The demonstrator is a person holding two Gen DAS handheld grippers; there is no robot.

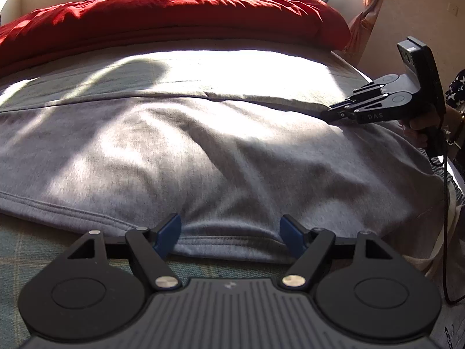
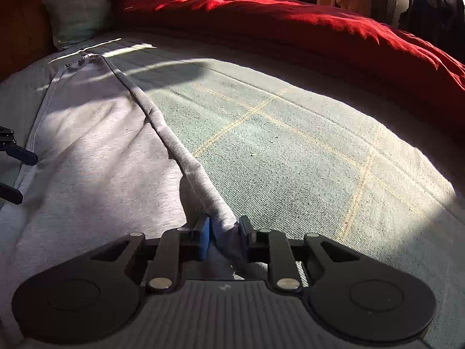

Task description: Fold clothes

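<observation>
While right gripper (image 2: 223,232) pinches garment edge (image 2: 203,174)

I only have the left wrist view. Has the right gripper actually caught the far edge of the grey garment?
Observer: Yes. In the right wrist view the right gripper is shut on the grey garment, on its rolled edge between the blue pads.
Operator: What lies beyond that edge?
Observer: Bare green checked bedcover, up to the red blanket.
Operator: Anything at the head of the bed?
Observer: A grey-green pillow against the wooden headboard.
</observation>
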